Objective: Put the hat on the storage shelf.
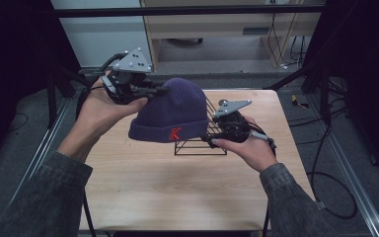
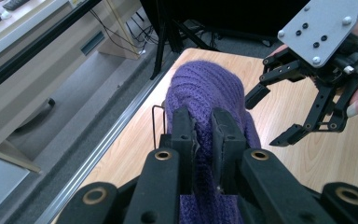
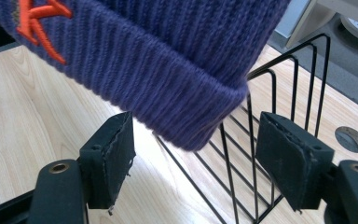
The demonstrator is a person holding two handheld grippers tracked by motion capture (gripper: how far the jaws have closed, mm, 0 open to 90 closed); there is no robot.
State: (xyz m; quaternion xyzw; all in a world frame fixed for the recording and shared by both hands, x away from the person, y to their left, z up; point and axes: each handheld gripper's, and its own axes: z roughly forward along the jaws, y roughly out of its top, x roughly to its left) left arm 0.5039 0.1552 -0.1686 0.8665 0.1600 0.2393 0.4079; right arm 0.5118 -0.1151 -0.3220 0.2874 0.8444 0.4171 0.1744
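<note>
A purple knit beanie [image 1: 172, 111] with a red K on its cuff hangs over a black wire rack [image 1: 200, 145] on the wooden table. My left gripper [image 1: 157, 90] is shut on the beanie's crown [image 2: 204, 93], pinching the knit between its pads [image 2: 182, 130]. My right gripper [image 1: 210, 137] stands open at the beanie's right cuff corner [image 3: 200, 121], its pads [image 3: 114, 156] either side of the corner and the rack's wires [image 3: 270, 93], touching neither. In the left gripper view the right gripper [image 2: 272, 112] shows open beside the beanie.
The wooden table [image 1: 177, 182] ends in metal rails on the left and right. A round grommet hole [image 3: 350, 138] sits in the tabletop beyond the rack. Cables trail on the floor at right [image 1: 325, 163]. A pale cabinet [image 1: 217, 29] stands behind the table.
</note>
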